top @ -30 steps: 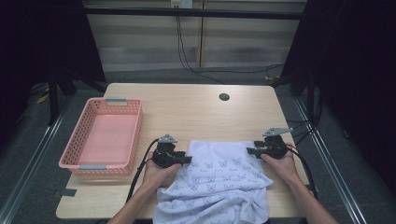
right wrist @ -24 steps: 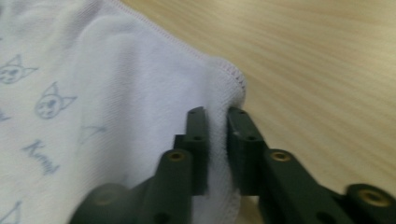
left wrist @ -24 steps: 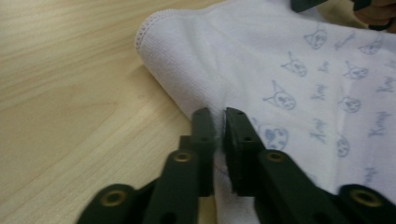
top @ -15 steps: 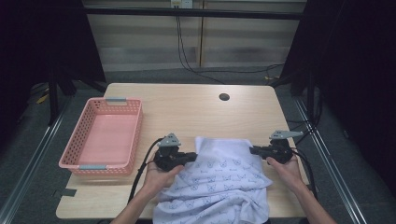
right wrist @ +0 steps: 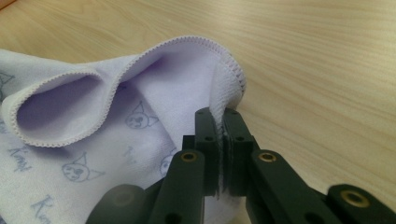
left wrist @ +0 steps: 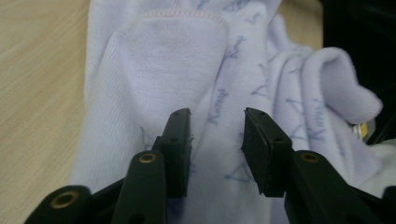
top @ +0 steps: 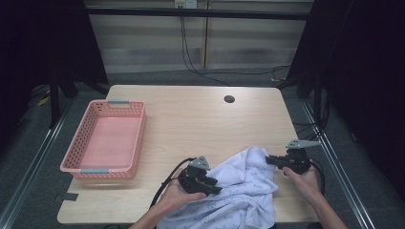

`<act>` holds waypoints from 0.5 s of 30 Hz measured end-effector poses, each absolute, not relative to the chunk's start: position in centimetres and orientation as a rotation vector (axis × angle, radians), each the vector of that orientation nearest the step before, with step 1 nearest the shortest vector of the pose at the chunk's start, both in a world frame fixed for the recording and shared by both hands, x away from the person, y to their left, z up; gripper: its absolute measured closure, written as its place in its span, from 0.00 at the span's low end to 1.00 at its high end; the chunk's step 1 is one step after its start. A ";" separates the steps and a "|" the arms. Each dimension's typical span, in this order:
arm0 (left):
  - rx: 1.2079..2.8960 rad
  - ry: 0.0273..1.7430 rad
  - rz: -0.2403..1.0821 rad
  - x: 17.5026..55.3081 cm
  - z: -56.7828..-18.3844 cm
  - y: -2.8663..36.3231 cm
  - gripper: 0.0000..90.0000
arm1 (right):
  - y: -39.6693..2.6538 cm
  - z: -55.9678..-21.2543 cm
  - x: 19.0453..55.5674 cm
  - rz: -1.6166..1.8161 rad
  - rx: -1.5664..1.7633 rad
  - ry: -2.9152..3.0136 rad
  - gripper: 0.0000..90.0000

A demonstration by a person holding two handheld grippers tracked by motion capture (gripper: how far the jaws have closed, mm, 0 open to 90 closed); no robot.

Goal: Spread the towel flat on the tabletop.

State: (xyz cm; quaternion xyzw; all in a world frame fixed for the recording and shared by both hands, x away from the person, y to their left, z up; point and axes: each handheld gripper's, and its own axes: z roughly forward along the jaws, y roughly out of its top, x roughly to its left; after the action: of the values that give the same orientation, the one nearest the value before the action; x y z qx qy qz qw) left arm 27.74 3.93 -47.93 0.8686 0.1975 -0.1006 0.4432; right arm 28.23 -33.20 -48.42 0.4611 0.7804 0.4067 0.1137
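- Cloth first, seen from the high view: we have a pale lilac towel (top: 239, 191) bunched at the near edge of the counter (top: 191, 119), between our two hands and well apart from the pink basket (top: 105, 140) at the far left. We judge it light, soft and limp; it will sag and fold wherever it is not held, so the stitched hem and the corners are the places to take it.
- In the same view the left tongs (top: 212, 183) lie over the left side of the heap, and the right tongs (top: 270, 160) sit at its raised right corner.
- Left gripper view: the left tongs (left wrist: 217, 135) stand partly apart, having just been opening. The towel (left wrist: 154, 70) lies under and beyond the gap, printed with small drawings and script, and neither pad presses on it, so we have no hold here. A pink-stitched hem runs across the top of the fold, a fair place to bite next.
- Right gripper view: the right tongs (right wrist: 218, 135) are closed tight on a thin edge of the towel (right wrist: 140, 93), just below the overlocked hem where it curls round a corner. The cloth hangs from that pinch in a loose loop over bare wood. We think the grip is narrow and could slip if tugged hard.
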 end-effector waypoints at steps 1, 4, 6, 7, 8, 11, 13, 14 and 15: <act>2.119 0.498 -0.239 28.0 -47.5 4.3 0.69 | -33.3 -48.4 28.3 1.205 1.345 2.285 0.97; 2.071 0.524 -0.197 29.6 -46.4 5.0 0.75 | -33.1 -48.2 28.5 1.234 1.346 2.276 0.97; 2.041 0.531 -0.193 30.9 -46.1 4.8 0.78 | -33.1 -48.1 28.7 1.247 1.342 2.270 0.97; 2.037 0.542 -0.194 31.5 -46.2 4.5 0.78 | -33.1 -48.2 28.9 1.260 1.332 2.273 0.97; 2.044 0.557 -0.190 32.2 -46.4 4.1 0.77 | -33.0 -48.2 28.9 1.262 1.340 2.270 0.97; 2.098 0.588 -0.180 33.8 -48.1 2.6 0.72 | -32.9 -48.3 29.1 1.265 1.342 2.279 0.97; 2.110 0.594 -0.210 34.1 -49.2 1.7 0.71 | -32.9 -48.3 29.1 1.269 1.338 2.280 0.97; 2.145 0.584 -0.193 34.0 -49.6 1.2 0.70 | -32.9 -48.3 29.1 1.270 1.338 2.283 0.97; 2.170 0.569 -0.181 33.7 -49.9 0.8 0.69 | -32.9 -48.3 29.1 1.275 1.334 2.280 0.97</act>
State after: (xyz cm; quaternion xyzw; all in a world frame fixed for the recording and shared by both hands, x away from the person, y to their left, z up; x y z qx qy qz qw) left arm 33.67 0.83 -49.94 0.8700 0.2281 -0.0725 0.4311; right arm 29.07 -32.91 -48.27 0.4522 0.7732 0.4323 0.1039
